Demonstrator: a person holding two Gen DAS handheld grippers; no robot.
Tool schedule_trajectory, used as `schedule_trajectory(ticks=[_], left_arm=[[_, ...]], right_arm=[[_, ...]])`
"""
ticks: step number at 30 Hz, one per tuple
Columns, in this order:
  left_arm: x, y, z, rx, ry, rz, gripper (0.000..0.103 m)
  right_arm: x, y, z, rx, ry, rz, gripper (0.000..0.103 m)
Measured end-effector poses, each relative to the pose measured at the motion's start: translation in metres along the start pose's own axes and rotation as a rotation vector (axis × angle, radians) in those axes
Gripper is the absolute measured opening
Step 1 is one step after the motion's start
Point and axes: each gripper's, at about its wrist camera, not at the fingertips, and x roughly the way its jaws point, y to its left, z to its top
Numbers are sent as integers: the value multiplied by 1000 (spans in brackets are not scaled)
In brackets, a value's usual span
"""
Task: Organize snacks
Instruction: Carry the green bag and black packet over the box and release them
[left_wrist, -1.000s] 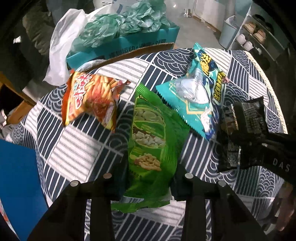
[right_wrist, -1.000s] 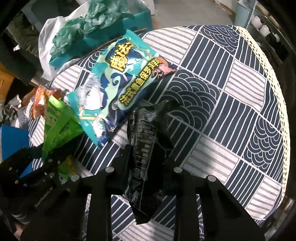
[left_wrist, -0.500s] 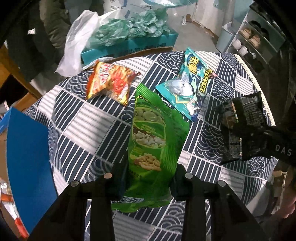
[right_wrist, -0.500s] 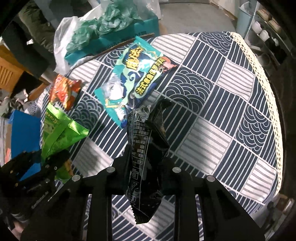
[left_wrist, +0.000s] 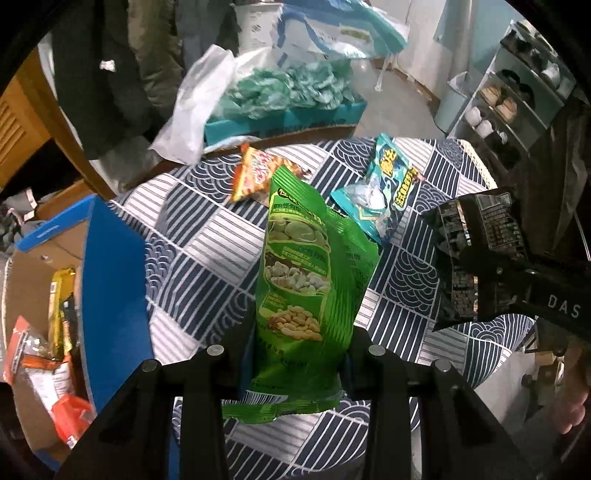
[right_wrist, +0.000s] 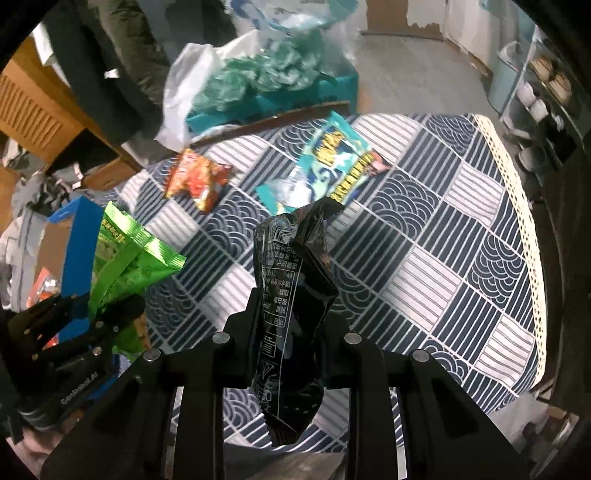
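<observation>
My left gripper (left_wrist: 297, 347) is shut on a green snack bag (left_wrist: 310, 280) and holds it high above the table. My right gripper (right_wrist: 291, 328) is shut on a black snack bag (right_wrist: 291, 295), also lifted; this bag shows in the left wrist view (left_wrist: 476, 258) too. The green bag shows at the left of the right wrist view (right_wrist: 125, 258). An orange snack bag (left_wrist: 255, 173) and a teal snack bag (left_wrist: 380, 192) lie on the patterned tablecloth (left_wrist: 199, 236). A blue cardboard box (left_wrist: 110, 280) with several snack packs inside stands at the table's left.
Behind the table is a teal box (left_wrist: 284, 122) filled with green plastic bags and a white plastic bag (left_wrist: 192, 110). A shelf with shoes (left_wrist: 509, 99) stands at the far right. A wooden piece of furniture (left_wrist: 33, 110) is at the left.
Both grippers have risen and drawn back from the table with their bags. The blue box with snacks has come into view at the left.
</observation>
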Motion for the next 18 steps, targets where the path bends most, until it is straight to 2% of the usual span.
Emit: schedule_trajectory(ticks=[13,18], left_arm=[[-45,33,-5,-34,-92,39,37],[-53,54,-8,-70,-102,39,37]], right_arm=[[-16,56,7,-92,-26,74,23],[-15,80,10,-124,-19,101,23]])
